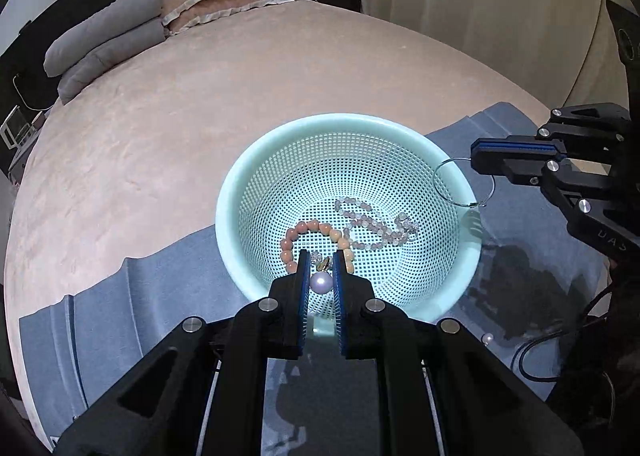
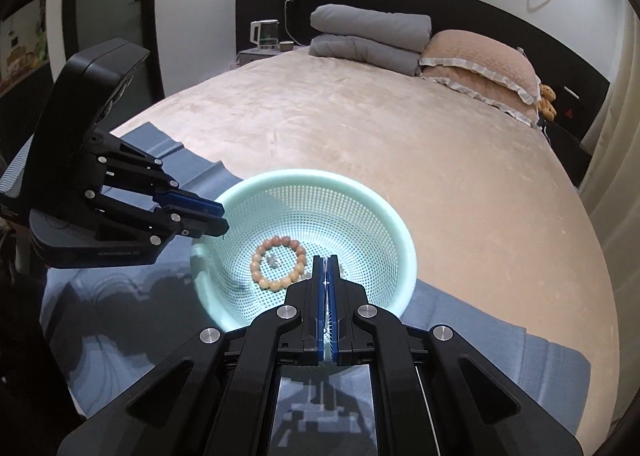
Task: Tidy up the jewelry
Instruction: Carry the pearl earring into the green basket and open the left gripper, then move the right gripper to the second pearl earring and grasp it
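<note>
A mint-green mesh basket (image 1: pixel 240 175) (image 2: pixel 404 244) sits on a blue-grey cloth (image 1: pixel 132 296) on the bed. Inside lie a peach bead bracelet (image 1: pixel 316 230) (image 2: pixel 260 256) and a pale pink bead strand (image 1: pixel 372 225). My left gripper (image 1: pixel 322 256) (image 2: pixel 224 219) hangs over the basket's near rim, shut on a pearl earring (image 1: pixel 320 282). My right gripper (image 1: pixel 476 157) (image 2: pixel 326 260) is at the basket's right rim, shut on a thin silver hoop earring (image 1: pixel 444 171) that dangles over the edge. The hoop does not show in the right wrist view.
A small loose pearl (image 1: pixel 486 338) lies on the cloth to the right of the basket. The bed's pink blanket (image 2: pixel 360 115) stretches beyond, with grey folded quilts (image 2: pixel 372 35) and pink pillows (image 2: pixel 480 59) at the headboard. A kettle (image 2: pixel 264 33) stands on the nightstand.
</note>
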`<state>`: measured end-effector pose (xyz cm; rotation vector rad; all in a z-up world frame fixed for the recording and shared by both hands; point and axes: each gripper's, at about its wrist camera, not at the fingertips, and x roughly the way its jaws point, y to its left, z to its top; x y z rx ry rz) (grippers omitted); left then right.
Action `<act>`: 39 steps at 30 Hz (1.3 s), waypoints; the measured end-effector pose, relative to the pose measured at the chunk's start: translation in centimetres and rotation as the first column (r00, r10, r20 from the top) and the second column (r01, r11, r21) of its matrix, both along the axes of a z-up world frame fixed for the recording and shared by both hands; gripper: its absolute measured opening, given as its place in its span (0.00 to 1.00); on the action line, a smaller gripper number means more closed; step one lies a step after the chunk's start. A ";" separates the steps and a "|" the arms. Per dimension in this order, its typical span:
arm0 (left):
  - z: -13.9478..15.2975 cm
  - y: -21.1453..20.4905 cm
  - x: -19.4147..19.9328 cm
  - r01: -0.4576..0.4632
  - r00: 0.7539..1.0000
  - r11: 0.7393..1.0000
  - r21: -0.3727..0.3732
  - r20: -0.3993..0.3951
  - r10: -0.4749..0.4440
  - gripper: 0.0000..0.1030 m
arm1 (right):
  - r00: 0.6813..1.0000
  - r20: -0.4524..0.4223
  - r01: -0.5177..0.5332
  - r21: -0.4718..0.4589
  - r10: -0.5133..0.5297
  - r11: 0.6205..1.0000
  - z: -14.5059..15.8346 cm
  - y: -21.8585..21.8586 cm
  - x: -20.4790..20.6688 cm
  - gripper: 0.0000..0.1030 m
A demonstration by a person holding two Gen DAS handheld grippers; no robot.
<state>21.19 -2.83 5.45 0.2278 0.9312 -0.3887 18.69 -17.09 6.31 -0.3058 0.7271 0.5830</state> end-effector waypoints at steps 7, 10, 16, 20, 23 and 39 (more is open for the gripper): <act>-2.0 -0.4 1.5 0.007 0.999 1.000 0.006 -0.036 -0.007 0.12 | 0.997 -0.060 0.040 0.028 -0.038 0.999 -3.1 -0.2 2.2 0.03; -1.9 -0.2 1.7 -0.008 1.000 1.000 0.020 -0.017 0.008 0.12 | 0.998 -0.052 0.047 0.038 -0.045 0.998 -3.0 -0.6 2.3 0.06; 0.9 1.7 1.0 -0.075 0.996 0.997 -0.006 0.055 0.075 0.65 | 0.996 -0.005 0.084 0.040 -0.084 0.996 -1.4 -1.7 1.1 0.35; 2.5 2.8 -0.6 -0.113 0.989 0.994 0.002 0.091 0.113 0.82 | 0.995 0.036 0.090 0.048 -0.091 0.995 0.0 -2.0 -0.6 0.60; 3.0 3.2 -2.2 -0.127 0.988 0.992 0.014 0.095 0.125 0.90 | 0.993 0.057 0.096 0.061 -0.099 0.994 1.0 -2.2 -2.0 0.73; 3.2 2.0 -9.7 -0.112 0.991 0.993 0.034 0.081 0.109 0.94 | 0.991 0.086 0.096 0.041 -0.099 0.995 2.7 -3.7 -9.7 0.82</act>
